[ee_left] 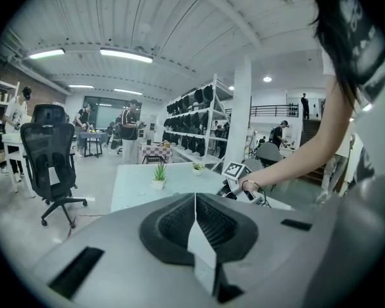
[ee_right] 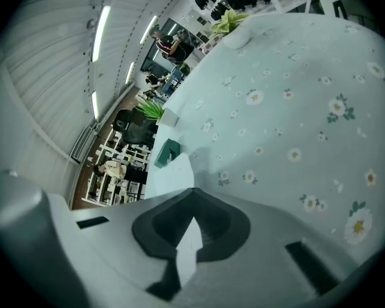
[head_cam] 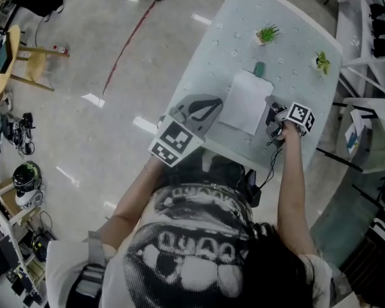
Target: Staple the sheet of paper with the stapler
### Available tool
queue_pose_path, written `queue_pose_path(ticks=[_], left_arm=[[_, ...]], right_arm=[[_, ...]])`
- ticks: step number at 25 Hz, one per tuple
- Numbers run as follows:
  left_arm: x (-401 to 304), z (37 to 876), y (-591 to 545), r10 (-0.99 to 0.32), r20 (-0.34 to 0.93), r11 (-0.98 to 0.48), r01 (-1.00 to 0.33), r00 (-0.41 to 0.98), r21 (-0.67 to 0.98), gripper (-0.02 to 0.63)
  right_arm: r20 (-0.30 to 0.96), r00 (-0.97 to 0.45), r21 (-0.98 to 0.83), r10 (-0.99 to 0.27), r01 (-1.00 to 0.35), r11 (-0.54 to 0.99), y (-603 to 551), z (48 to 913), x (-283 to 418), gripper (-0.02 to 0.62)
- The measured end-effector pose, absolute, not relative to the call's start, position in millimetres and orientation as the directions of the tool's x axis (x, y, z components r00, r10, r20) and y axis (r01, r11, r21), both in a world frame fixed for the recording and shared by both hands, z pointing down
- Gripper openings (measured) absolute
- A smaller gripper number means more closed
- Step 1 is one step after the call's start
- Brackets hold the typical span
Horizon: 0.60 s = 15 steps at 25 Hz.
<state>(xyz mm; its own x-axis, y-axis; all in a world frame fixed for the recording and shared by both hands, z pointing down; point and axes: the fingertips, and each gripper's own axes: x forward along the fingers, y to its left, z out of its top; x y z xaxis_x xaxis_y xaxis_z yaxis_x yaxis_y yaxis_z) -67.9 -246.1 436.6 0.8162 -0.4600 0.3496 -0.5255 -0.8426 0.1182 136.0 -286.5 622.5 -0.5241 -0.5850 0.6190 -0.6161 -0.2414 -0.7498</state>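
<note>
Seen from above, my chest and arms cut off the near edge of the table [head_cam: 289, 40]. The marker cube [head_cam: 176, 141] covers much of my left gripper [head_cam: 219, 103], whose grey tip reaches the left edge of the sheet of paper [head_cam: 246, 101]. My right gripper [head_cam: 271, 110] is a small dark shape at the sheet's right edge, and its tip is hard to make out there.

In each gripper view the ribbed black pads are pressed together along one seam. A pale wedge shows in that seam, and I cannot tell whether it is the sheet's edge or only a gap. In the left gripper view the broad grey body blocks the sheet from sight.

The sheet is white, flat and rectangular. It lies mid-table on a pale cloth [ee_right: 295, 108] printed with small flowers. The stapler [head_cam: 259, 68], a small teal block, sits just above the frame's centre, touching the sheet's far edge. A potted plant [head_cam: 267, 34] and a second plant [head_cam: 321, 61], both spiky and green, stand beyond it toward the upper right.
</note>
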Motion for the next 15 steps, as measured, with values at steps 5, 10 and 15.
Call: queue_pose_path(ticks=[5,10,15], left_arm=[[-68.4,437.7,-248.5,-0.467,0.347,-0.838,-0.532,0.813,0.12,0.005],[-71.2,437.0,-251.3,-0.471,0.345,-0.835,-0.537,0.812,0.121,0.005],[-74.7,436.7,-254.1,-0.477,0.347,-0.831,-0.543,0.808,0.123,0.005]], right_arm=[[0.611,-0.547,-0.759,-0.572,-0.609,-0.229,-287.7,619.9,130.3,0.006],[0.605,-0.52,-0.764,-0.603,-0.593,-0.255,-298.8,617.6,138.5,0.006],[0.624,-0.485,-0.732,-0.613,-0.636,-0.243,-309.2,617.7,149.5,0.006]])
